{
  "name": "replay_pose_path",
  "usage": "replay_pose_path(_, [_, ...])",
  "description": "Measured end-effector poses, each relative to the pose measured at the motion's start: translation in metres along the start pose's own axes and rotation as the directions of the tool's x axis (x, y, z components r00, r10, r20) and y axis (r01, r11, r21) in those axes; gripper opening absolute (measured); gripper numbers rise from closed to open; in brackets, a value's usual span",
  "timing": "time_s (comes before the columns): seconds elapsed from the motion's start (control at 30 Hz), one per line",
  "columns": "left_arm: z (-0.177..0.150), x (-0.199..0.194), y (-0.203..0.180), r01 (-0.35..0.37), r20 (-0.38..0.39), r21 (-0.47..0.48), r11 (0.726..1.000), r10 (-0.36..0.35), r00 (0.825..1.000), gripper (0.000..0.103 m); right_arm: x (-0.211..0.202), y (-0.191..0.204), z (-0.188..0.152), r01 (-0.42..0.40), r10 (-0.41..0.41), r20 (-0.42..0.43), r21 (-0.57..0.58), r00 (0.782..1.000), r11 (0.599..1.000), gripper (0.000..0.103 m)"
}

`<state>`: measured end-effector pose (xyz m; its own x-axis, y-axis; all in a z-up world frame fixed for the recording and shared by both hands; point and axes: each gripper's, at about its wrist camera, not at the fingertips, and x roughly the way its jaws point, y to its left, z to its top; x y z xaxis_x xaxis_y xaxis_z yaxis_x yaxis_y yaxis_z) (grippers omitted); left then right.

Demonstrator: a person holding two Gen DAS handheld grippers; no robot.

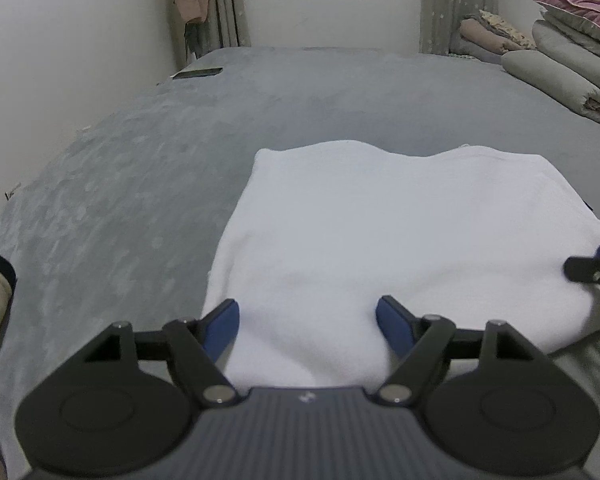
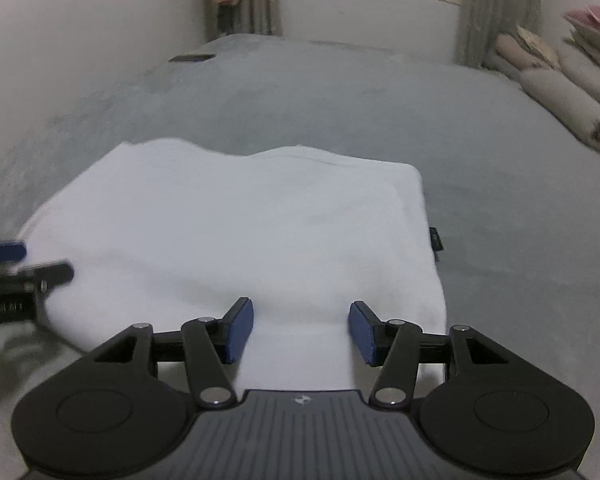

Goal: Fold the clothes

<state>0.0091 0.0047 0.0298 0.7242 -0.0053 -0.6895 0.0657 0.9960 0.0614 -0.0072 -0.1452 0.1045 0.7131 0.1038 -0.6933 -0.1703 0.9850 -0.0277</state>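
Both grippers, left (image 1: 307,330) and right (image 2: 301,330), gape over the white garment's (image 1: 400,232) near edge, seemingly poised to pinch it.

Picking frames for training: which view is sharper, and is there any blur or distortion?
Left wrist: sharper, the white garment has crisp edges, though fisheye bends the bed. Right wrist: softer overall, the left gripper smeared at the frame edge, the pillows blurred.

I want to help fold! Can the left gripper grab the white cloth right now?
Probably yes. The left gripper is open, its blue pads either side of the near edge of the white cloth on the bed, and nothing lies between them.
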Motion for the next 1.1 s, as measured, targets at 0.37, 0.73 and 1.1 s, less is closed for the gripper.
replay_pose_path(0.37, [-0.005, -0.005, -0.016, 0.036, 0.056, 0.020, 0.999, -0.038, 0.998, 0.073, -0.011, 0.024, 0.004, -0.109, 0.110, 0.014, -0.061, 0.994, 0.992, 0.052])
replay_pose_path(0.73, [-0.005, -0.001, -0.013, 0.038, -0.007, -0.024, 0.999, -0.039, 0.999, 0.085, -0.004, 0.002, 0.004, -0.120, 0.119, -0.016, -0.006, 0.993, 0.993, 0.056])
replay_pose_path(1.1, [-0.004, -0.010, -0.017, 0.056, 0.030, -0.016, 0.998, -0.056, 0.998, 0.079, -0.010, -0.033, 0.001, 0.004, -0.001, -0.032, 0.091, 0.999, 0.996, 0.051])
